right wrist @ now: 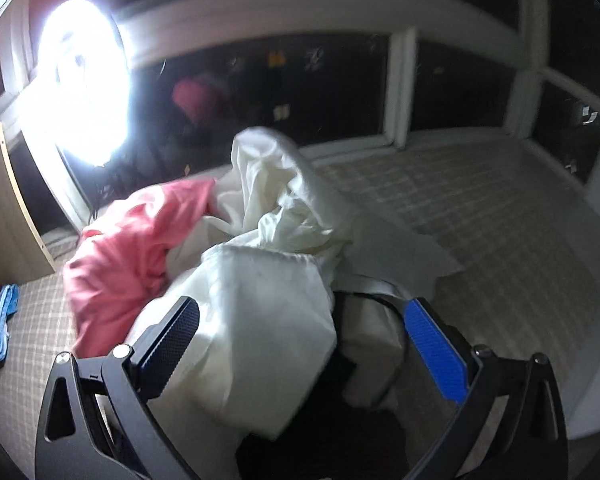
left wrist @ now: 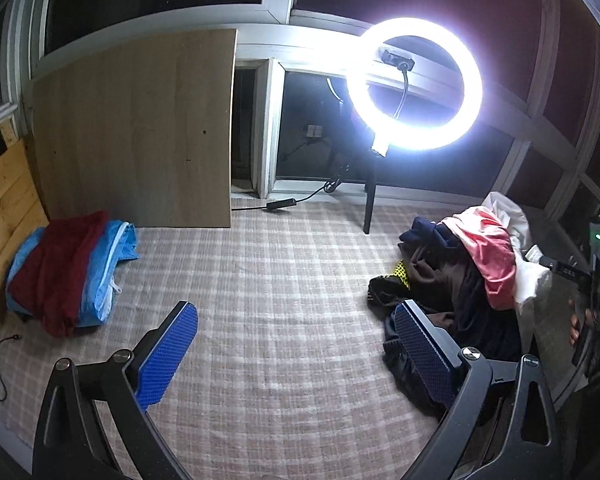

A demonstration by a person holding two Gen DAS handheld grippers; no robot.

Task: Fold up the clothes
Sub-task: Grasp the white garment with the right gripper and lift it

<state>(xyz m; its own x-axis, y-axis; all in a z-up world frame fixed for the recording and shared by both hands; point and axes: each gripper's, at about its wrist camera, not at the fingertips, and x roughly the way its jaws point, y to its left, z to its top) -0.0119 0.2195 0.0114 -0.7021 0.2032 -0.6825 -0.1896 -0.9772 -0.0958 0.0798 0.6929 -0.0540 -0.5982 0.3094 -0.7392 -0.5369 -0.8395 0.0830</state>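
A heap of unfolded clothes (left wrist: 460,276) lies on the checked mat at the right: dark garments, a pink one (left wrist: 488,252) and a white one (left wrist: 528,276). My left gripper (left wrist: 296,344) is open and empty above the bare mat, left of the heap. My right gripper (right wrist: 304,328) is open, its fingers on either side of the white garment (right wrist: 260,320), not closed on it. The pink garment (right wrist: 132,248) lies to its left. A folded stack, dark red on blue (left wrist: 64,276), sits at the far left.
A lit ring light (left wrist: 414,84) on a stand rises at the back with its cable on the mat. A wooden board (left wrist: 136,132) leans on the window frame. The checked mat (left wrist: 276,288) covers the floor. Dark windows surround the area.
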